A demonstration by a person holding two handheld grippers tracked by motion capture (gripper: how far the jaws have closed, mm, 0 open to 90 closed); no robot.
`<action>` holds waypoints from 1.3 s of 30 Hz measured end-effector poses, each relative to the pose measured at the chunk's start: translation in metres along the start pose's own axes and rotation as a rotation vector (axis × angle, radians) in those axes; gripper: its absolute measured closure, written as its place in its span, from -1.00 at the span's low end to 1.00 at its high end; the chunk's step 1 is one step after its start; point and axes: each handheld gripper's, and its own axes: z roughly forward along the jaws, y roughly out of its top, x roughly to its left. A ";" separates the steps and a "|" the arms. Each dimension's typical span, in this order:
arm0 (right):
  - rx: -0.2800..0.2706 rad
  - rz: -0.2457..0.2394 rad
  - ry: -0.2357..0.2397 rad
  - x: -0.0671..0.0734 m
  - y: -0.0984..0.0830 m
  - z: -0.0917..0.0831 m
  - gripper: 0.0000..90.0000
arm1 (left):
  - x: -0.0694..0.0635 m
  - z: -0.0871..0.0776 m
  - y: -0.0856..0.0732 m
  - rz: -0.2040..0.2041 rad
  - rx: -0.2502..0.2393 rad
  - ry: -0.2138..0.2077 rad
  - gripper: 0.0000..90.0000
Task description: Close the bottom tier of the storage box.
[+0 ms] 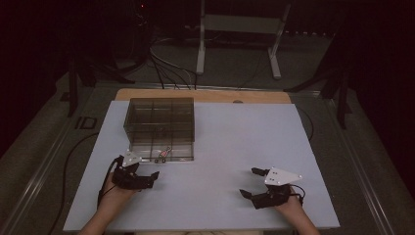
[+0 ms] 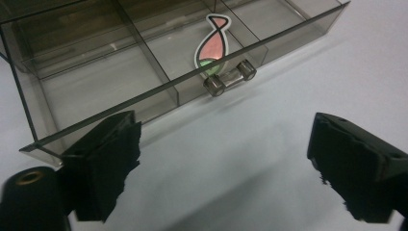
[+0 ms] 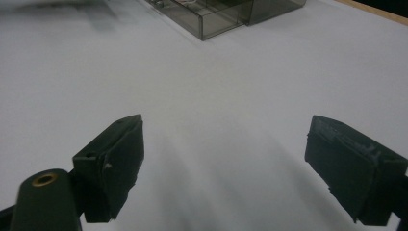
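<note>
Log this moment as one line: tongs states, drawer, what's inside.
left tongs: open, facing drawer handle | right tongs: open over table | drawer: pulled out | fish sticker: inside

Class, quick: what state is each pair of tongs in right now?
Left tongs: open, holding nothing, near the drawer handle.
Right tongs: open, holding nothing, over the white table.

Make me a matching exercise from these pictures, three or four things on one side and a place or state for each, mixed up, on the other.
Things:
1. left gripper
2. right gripper
3. fish sticker
4. drawer handle

Places or states:
A. inside a front compartment of the smoky clear box
B. open, over bare table, far from the box
C. on the outside of the box's front wall
D. open, close before the box

Pairs: 1-D, 2-B, 3-A, 4-C
</note>
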 end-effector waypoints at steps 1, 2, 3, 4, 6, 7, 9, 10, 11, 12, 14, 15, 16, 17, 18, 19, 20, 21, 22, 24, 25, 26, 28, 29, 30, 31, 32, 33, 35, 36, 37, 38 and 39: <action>0.000 -0.001 0.000 0.000 0.000 0.000 -0.70 | 0.000 0.000 0.000 0.000 -0.002 0.008 -0.66; 0.000 0.000 0.000 0.000 0.000 0.000 -0.70 | -0.001 0.000 0.000 0.003 0.001 0.006 -0.65; 0.000 0.000 0.001 0.000 0.000 0.000 -0.70 | -0.001 0.000 0.000 0.001 0.005 0.004 -0.64; 0.001 0.000 0.001 0.000 0.000 0.000 -0.70 | -0.001 0.000 0.000 -0.004 0.006 0.004 -0.62; 0.001 -0.001 0.001 0.000 0.000 0.000 -0.70 | -0.001 0.000 0.000 -0.002 0.008 0.001 -0.57; 0.002 -0.002 0.000 0.000 0.000 0.000 -0.70 | -0.001 0.000 0.000 0.004 0.010 0.009 -0.54; 0.000 -0.002 0.002 0.000 0.000 0.000 -0.70 | -0.002 0.000 0.000 0.011 0.011 0.013 -0.47; 0.000 -0.002 0.001 0.000 0.000 0.000 -0.70 | -0.002 0.000 0.000 0.022 0.015 0.020 -0.42; 0.001 -0.001 0.001 0.000 0.000 0.000 -0.70 | -0.003 0.000 0.000 0.053 0.026 0.031 -0.34; 0.001 0.000 0.001 0.000 0.000 0.000 -0.70 | -0.004 0.000 0.000 0.067 0.029 0.040 -0.26; 0.001 0.000 0.001 0.000 0.000 0.000 -0.70 | -0.005 0.000 0.000 0.069 0.030 0.027 -0.18; 0.001 -0.001 0.001 0.000 0.000 0.000 -0.70 | -0.005 0.001 0.000 0.073 0.031 0.040 -0.14; 0.001 -0.002 0.001 0.000 0.000 0.000 -0.70 | -0.006 0.001 0.000 0.076 0.032 0.042 -0.06; 0.001 -0.002 0.001 0.000 0.000 0.000 -0.70 | -0.006 0.001 0.000 0.074 0.031 0.039 -0.02; 0.001 -0.002 0.001 0.000 0.000 0.000 -0.70 | -0.006 0.001 0.000 0.071 0.030 0.044 0.00; 0.001 -0.002 0.001 0.000 0.000 0.000 -0.70 | -0.006 0.002 0.000 0.074 0.032 0.044 0.05; 0.001 -0.001 0.001 0.000 0.000 0.000 -0.70 | -0.006 0.002 0.000 0.077 0.034 0.045 0.09; 0.000 0.000 0.001 0.000 0.000 0.000 -0.70 | -0.007 0.002 0.000 0.077 0.032 0.053 0.13; 0.000 0.000 0.001 0.000 0.000 0.000 -0.70 | -0.007 0.002 0.000 0.075 0.033 0.051 0.20; 0.001 -0.002 0.001 0.000 0.000 0.000 -0.70 | -0.008 0.002 0.000 0.086 0.029 0.065 0.28; 0.001 -0.001 0.001 0.000 0.000 0.000 -0.70 | -0.008 0.002 0.000 0.089 0.030 0.061 0.35; 0.001 -0.001 0.001 0.000 0.000 0.001 -0.70 | -0.008 0.002 0.000 0.091 0.026 0.065 0.38; 0.001 -0.002 0.002 0.000 0.000 0.000 -0.70 | -0.008 0.002 0.001 0.089 0.027 0.065 0.48; 0.001 -0.002 0.002 0.000 0.000 0.000 -0.70 | -0.008 0.002 0.001 0.087 0.024 0.067 0.50; 0.001 -0.002 0.002 0.000 0.000 0.000 -0.70 | -0.008 0.002 0.001 0.083 0.024 0.065 0.57; 0.001 -0.002 0.002 0.000 0.000 0.000 -0.70 | -0.008 0.002 0.001 0.083 0.024 0.065 0.58; 0.001 -0.001 0.002 0.000 0.000 0.001 -0.70 | -0.006 0.002 0.002 0.070 0.020 0.060 0.68; 0.002 -0.001 0.002 0.000 0.000 0.001 -0.70 | -0.006 0.002 0.002 0.070 0.020 0.060 0.74; 0.002 -0.002 0.003 0.000 0.000 0.001 -0.70 | -0.003 0.002 0.003 0.051 0.020 0.045 0.79; 0.003 -0.003 0.003 0.000 0.000 0.001 -0.70 | -0.002 0.002 0.003 0.053 0.020 0.043 0.80; 0.003 -0.002 0.003 0.000 0.000 0.001 -0.70 | -0.002 0.002 0.004 0.053 0.021 0.040 0.83; 0.003 -0.002 0.004 0.000 0.000 0.001 -0.70 | -0.001 0.002 0.004 0.057 0.020 0.040 0.87; 0.003 -0.002 0.003 0.000 0.000 0.001 -0.70 | -0.001 0.002 0.004 0.061 0.017 0.038 0.87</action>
